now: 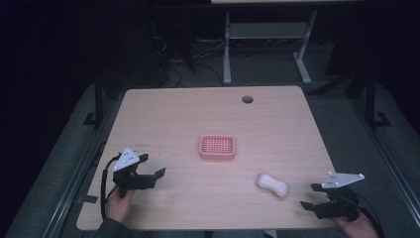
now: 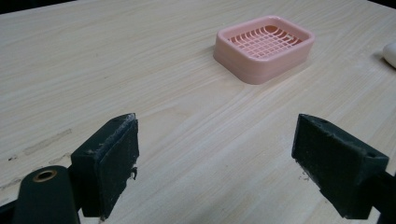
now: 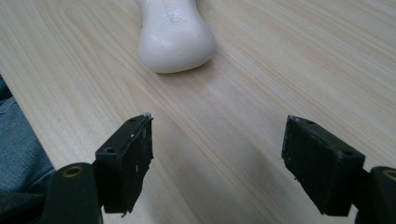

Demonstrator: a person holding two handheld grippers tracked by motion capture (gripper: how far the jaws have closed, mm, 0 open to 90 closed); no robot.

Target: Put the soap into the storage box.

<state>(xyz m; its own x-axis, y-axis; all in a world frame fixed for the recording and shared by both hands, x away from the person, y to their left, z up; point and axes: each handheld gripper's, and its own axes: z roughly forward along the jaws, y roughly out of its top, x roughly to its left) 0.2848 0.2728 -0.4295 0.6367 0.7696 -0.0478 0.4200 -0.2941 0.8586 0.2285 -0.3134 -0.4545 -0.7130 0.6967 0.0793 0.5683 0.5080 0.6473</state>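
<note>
The right gripper, jaws standing apart and empty, is hovering at the worktop's near right edge, facing the white waisted soap bar lying just left, its long axis running toward the gripper.

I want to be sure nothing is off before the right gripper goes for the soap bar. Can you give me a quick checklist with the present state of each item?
1. Right gripper open, nothing between its fingers: ok.
2. Soap bar free on the table, ahead of the right gripper and apart from it: ok.
3. Soap dish empty and upright at the table's middle: ok.
4. Path from soap bar to soap dish free of other things: ok.
5. Left gripper open, holding nothing, well to the side of the dish: ok.
6. Whether the soap bar is wet or slippery: cannot tell.
</note>
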